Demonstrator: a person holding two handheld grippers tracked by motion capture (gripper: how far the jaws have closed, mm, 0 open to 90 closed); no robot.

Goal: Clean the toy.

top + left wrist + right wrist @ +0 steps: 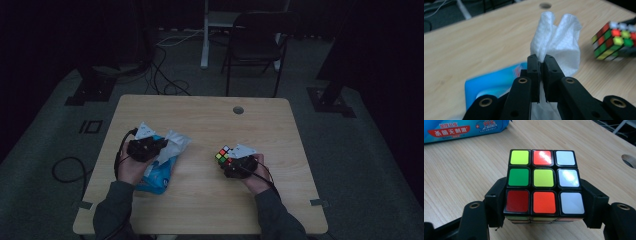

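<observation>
My left gripper point(541, 62) is shut on a white wet wipe point(556, 40), whose crumpled end stands up past the black jaws. The wipe point(176, 141) rises from a blue wipe packet point(160, 175) lying on the wooden table point(200, 200) at the left, under my left gripper point(162, 145). At the right, my right gripper point(544, 202) is shut on a scrambled colour cube point(544, 182), its jaws pressing on two opposite sides. The cube point(223, 155) sits at the tip of my right gripper point(229, 161). From the left gripper view the cube point(615, 41) lies off to the right.
A round cable hole point(238, 110) is set in the table near its far edge. Beyond the table stand a dark chair point(255, 45) and a white post point(205, 35), with cables on the floor. The blue packet point(464, 130) lies at the top left of the right gripper view.
</observation>
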